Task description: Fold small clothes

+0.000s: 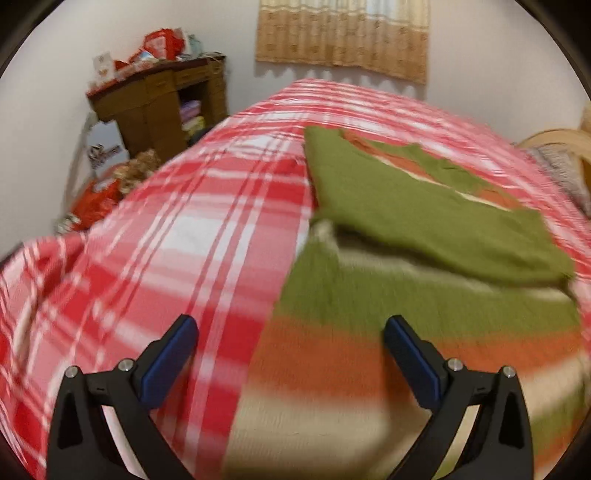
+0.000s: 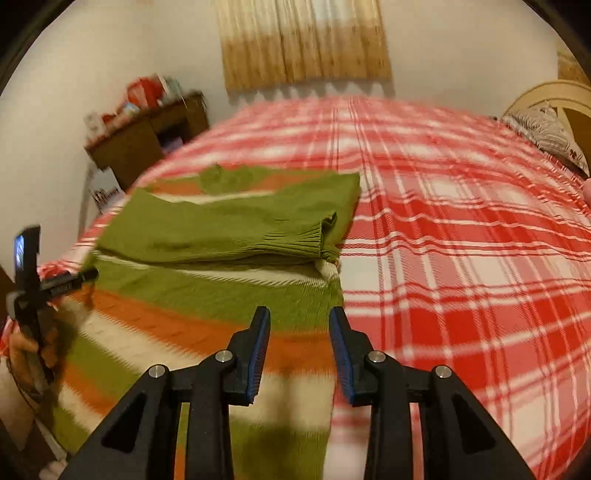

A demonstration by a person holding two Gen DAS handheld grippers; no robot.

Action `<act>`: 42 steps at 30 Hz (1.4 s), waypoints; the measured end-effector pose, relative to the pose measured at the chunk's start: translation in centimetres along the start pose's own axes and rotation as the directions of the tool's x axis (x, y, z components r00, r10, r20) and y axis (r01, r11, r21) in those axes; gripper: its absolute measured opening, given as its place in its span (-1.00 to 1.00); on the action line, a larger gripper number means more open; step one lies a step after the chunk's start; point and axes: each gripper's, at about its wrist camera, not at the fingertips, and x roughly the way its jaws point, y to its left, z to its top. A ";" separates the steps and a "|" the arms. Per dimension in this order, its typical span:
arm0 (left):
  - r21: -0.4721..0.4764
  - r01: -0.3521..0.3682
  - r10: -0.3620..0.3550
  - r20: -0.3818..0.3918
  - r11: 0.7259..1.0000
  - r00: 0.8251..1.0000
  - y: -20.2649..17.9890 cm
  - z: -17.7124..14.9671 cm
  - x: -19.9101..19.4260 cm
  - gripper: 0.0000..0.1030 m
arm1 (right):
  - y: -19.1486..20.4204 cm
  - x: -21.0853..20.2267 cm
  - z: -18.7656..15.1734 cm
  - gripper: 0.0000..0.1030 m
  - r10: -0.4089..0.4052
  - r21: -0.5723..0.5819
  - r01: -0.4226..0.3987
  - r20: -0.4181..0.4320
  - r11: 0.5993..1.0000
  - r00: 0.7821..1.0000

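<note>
A small striped sweater [image 1: 424, 306] in green, orange and cream lies flat on the red plaid bed cover [image 1: 177, 236]. Both green sleeves [image 1: 406, 206] are folded across its chest. My left gripper [image 1: 291, 325] is wide open and empty above the sweater's lower left edge. In the right wrist view the sweater [image 2: 207, 288] lies left of centre, one ribbed cuff [image 2: 317, 236] at its right edge. My right gripper [image 2: 300, 317] is partly open and empty over the sweater's lower right edge. The left gripper [image 2: 40, 280] shows at far left.
The bed cover [image 2: 461, 240] stretches far to the right. A brown cabinet [image 1: 162, 103] with clutter on top stands against the wall at the back left. A curtain [image 1: 343, 33] hangs behind the bed. A pillow [image 2: 546, 136] and headboard sit at the far right.
</note>
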 end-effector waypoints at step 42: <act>0.100 0.239 -0.246 0.066 0.966 0.967 4.8 -9.4 -12.4 0.92 | 3.6 -5.9 -15.9 -0.81 0.287 0.146 -0.252 -0.317 0.957 0.904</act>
